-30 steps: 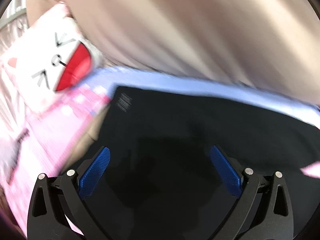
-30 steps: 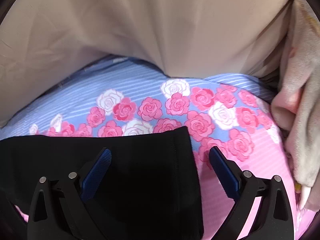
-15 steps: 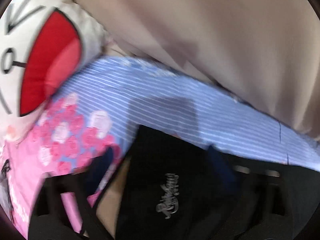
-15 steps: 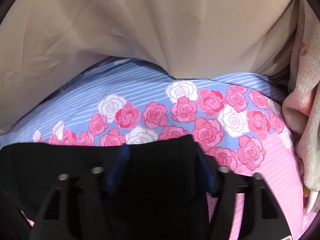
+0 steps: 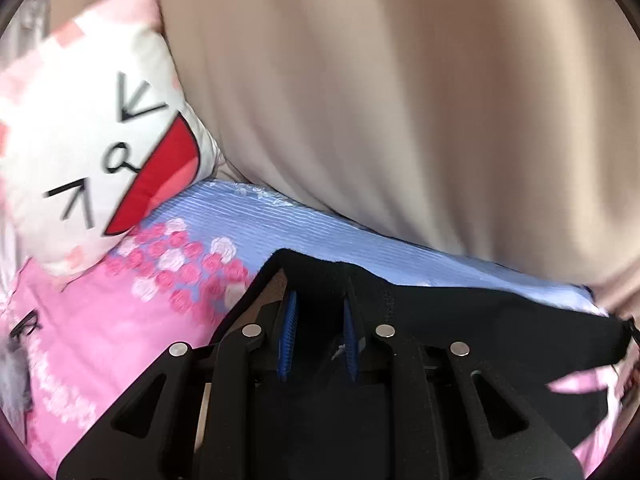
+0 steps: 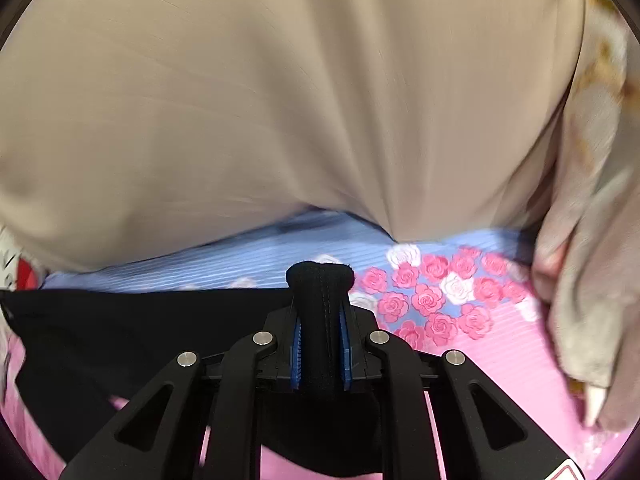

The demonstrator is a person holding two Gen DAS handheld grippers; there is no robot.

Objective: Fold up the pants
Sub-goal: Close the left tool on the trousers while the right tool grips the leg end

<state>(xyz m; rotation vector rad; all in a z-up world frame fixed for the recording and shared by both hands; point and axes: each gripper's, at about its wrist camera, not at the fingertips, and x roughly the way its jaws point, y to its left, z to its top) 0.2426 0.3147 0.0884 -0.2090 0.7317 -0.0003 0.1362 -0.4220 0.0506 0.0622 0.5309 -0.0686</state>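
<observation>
Closing on the cloth, both grippers had changed within the last second: a second earlier each pair of fingers stood spread over the flat black pants, and now the left gripper (image 5: 316,334) was clenched on a bunched corner of the pants (image 5: 480,320), low centre of its frame, while the right gripper (image 6: 320,350) pinched a rolled hem of the same pants (image 6: 140,336). That suggested the grasp was done and the lift into a fold could begin. The pants lay on the flowered bed sheet (image 6: 480,360), across the lower frame. Counted: one pair of pants, two grippers, one cat-face pillow (image 5: 92,140) upper left, one beige curtain (image 6: 280,100) above.
</observation>
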